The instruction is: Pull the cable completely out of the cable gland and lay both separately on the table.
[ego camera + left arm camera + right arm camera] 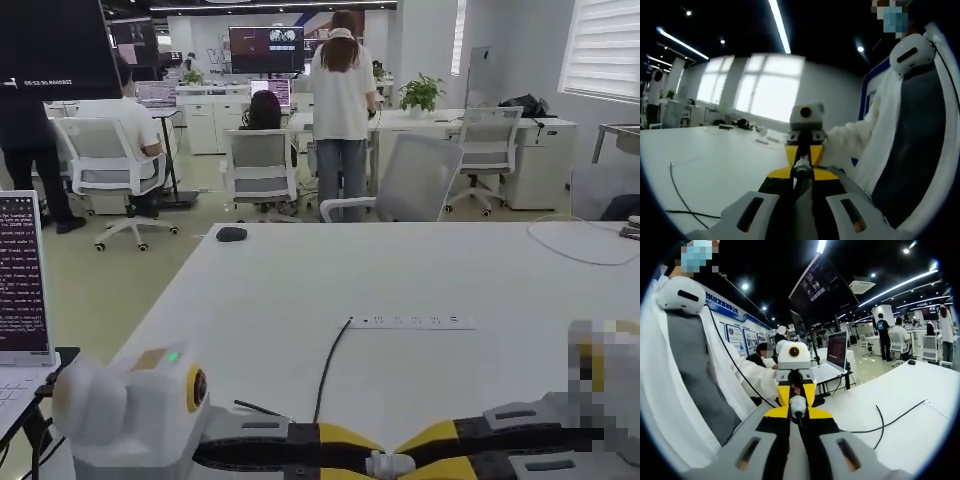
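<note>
Pinching a pale cylindrical gland (390, 465); left tool (801, 175) faces right tool (797, 412).

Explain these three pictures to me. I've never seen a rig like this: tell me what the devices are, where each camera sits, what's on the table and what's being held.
There is no robot here. A person holds a handheld two-jaw gripper in each hand. The head view comes from a headset camera that looks down at a white table. The two round pictures each come from a camera on one gripper, looking along its own jaws.

The left gripper and right gripper point at each other. Their tips meet on a small white fitting, apparently the cable gland, and both look shut on it.

On the table lie a power strip with a black cord, a computer mouse and a white cable loop. A laptop stands at the left.
</note>
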`<state>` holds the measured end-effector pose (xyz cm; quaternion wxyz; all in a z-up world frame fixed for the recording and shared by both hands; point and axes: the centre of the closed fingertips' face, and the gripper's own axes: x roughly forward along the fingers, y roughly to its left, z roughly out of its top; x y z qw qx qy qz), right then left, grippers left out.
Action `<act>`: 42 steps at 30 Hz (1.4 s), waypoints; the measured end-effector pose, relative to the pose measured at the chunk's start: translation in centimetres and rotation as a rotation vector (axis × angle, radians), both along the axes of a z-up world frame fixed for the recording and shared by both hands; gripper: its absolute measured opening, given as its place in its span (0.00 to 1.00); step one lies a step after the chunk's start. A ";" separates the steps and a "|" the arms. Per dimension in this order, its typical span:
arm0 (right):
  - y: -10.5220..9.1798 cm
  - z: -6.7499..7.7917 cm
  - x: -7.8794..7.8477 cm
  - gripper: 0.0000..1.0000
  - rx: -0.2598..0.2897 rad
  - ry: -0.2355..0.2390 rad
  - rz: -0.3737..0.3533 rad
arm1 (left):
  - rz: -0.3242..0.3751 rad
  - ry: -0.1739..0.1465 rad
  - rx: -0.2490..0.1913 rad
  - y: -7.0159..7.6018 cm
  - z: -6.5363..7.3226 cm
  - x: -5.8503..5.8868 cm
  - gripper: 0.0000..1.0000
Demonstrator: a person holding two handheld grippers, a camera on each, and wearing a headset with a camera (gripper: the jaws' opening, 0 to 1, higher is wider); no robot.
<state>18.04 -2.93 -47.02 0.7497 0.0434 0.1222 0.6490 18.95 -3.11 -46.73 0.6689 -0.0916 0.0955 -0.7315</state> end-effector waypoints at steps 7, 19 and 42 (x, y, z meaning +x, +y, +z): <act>0.0 0.0 -0.3 0.07 -0.032 -0.128 -0.007 | -0.003 0.084 -0.003 -0.2 -0.2 0.0 0.12; -0.1 -0.4 -0.2 0.09 -0.069 -0.371 0.008 | -0.016 0.174 0.002 -0.3 -0.8 0.1 0.12; -0.8 0.4 0.2 0.18 0.126 0.227 0.020 | 0.005 -0.248 0.034 -0.6 0.5 -0.3 0.14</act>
